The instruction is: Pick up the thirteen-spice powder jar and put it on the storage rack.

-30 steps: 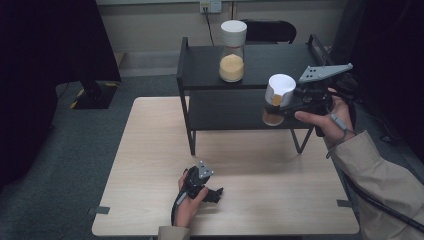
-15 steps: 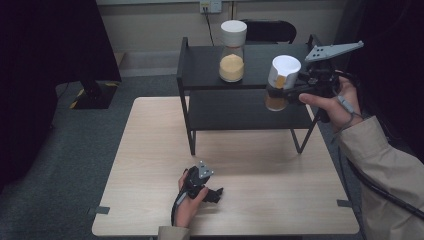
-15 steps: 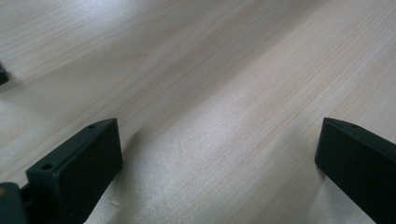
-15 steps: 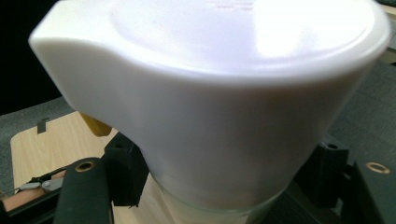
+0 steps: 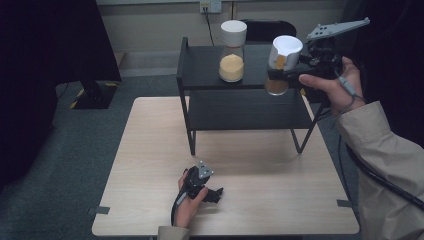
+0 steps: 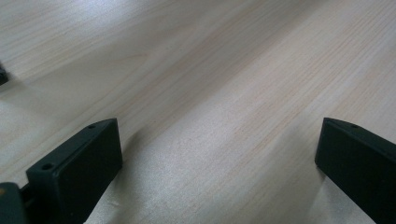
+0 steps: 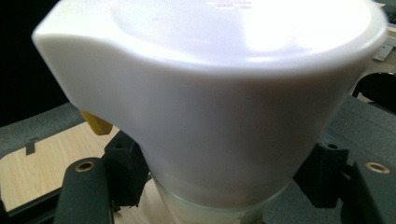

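Wooden table (image 5: pixel 150 150), with a black two-tier shelf (image 5: pixel 200 62) standing at its far side. On the top tier, a white-lidded jar (image 5: pixel 233 50) of yellow powder. Beside it, raised over the shelf's right end, a second jar (image 5: pixel 281 64), tilted, clamped in the right gripper (image 5: pixel 287 75). Near the table's front edge, the left gripper (image 5: pixel 212 192), jaws spread wide, gripping nothing.
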The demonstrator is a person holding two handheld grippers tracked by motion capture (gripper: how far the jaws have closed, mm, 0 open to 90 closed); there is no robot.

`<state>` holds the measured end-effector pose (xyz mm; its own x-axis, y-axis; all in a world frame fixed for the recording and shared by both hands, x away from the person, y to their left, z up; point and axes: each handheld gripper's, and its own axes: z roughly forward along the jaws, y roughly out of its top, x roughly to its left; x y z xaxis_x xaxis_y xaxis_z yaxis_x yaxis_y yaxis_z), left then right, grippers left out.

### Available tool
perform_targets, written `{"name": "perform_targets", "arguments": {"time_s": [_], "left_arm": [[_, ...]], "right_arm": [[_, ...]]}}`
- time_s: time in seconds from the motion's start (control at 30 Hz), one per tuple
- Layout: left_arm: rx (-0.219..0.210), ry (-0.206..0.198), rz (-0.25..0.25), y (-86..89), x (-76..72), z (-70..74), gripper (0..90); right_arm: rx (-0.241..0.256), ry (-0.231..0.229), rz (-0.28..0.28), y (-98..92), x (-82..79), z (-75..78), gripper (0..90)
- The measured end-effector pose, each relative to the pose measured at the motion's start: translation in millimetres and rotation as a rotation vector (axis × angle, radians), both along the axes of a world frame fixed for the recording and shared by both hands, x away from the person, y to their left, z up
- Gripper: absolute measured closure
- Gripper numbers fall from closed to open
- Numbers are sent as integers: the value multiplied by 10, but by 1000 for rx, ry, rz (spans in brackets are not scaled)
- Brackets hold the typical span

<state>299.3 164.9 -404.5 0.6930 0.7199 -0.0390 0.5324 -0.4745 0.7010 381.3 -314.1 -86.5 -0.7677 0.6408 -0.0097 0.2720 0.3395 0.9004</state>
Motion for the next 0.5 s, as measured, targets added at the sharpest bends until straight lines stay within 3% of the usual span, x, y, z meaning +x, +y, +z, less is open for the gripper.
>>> {"name": "perform_targets", "arguments": {"time_s": [0.5], "left_arm": [[0, 0, -1, 0, 0, 0, 0]], "right_arm": [[-4, -1, -114, 183, 245, 48, 302]]}}
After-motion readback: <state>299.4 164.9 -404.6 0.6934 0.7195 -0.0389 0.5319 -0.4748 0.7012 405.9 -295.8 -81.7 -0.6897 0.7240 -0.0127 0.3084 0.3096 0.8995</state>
